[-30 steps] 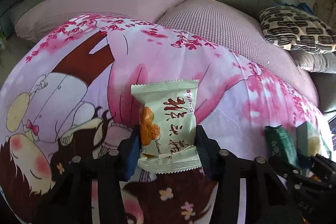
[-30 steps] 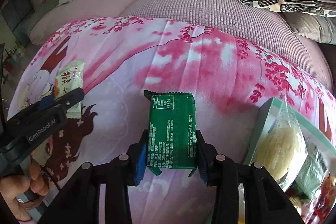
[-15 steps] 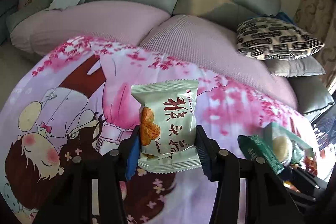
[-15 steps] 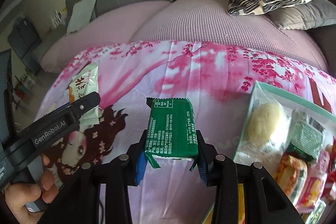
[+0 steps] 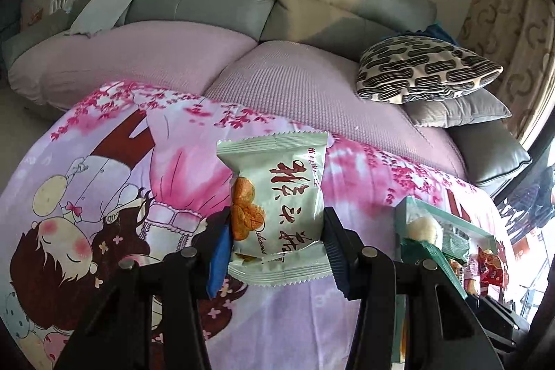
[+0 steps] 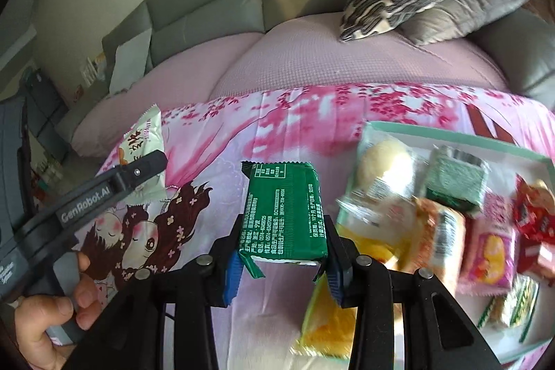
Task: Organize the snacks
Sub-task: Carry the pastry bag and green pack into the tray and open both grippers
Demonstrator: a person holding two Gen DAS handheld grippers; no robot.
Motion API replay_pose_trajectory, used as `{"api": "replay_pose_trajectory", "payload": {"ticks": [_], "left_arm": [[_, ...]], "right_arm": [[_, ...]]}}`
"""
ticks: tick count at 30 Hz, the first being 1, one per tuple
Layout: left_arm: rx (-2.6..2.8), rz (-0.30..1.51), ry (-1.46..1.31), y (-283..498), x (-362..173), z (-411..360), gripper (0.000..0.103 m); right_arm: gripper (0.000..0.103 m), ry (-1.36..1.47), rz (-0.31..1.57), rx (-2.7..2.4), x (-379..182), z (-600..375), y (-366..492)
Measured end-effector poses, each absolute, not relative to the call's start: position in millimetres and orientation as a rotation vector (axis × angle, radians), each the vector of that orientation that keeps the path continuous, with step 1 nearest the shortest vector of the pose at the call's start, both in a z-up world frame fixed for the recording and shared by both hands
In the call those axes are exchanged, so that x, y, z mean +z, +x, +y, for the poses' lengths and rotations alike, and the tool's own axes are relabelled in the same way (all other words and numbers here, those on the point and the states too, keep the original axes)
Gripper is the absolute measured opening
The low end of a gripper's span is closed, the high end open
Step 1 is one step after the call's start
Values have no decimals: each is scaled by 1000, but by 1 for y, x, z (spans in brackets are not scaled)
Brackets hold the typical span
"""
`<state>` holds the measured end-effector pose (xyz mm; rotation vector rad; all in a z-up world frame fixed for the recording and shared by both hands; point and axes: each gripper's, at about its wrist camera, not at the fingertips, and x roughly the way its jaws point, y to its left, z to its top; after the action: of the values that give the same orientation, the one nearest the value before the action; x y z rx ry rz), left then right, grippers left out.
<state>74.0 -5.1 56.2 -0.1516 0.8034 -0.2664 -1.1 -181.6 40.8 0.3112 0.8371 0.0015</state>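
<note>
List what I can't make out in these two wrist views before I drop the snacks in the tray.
- Right wrist view: the snacks in the tray are motion-blurred; their labels are unreadable.
- Right wrist view: the tray's near and right edges are cut off by the frame.
- Left wrist view: the right claw's green packet and arm cover most of the tray.
- Right wrist view: the green packet's print is too small to read.
- Left wrist view: the pale snack packet hides the cloth behind it.

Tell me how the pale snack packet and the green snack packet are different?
The pale packet is whitish with red writing and a picture of golden pastries; the green packet is dark green with small white print. The pale packet looks puffy and wide; the green packet is a flatter, narrower block. The pale packet sits in the left tool; the green packet sits in the right tool. Both are sealed, with zigzag ends, and held above the pink cloth.
</note>
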Motion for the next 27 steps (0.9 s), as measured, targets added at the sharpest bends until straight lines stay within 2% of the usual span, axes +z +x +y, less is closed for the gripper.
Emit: {"api": "replay_pose_trajectory", "payload": {"ticks": [27], "left_arm": [[-422,750,-46,27,74,-97,51]], "right_arm": [[43,496,695,-166,58,-277,-69]]}}
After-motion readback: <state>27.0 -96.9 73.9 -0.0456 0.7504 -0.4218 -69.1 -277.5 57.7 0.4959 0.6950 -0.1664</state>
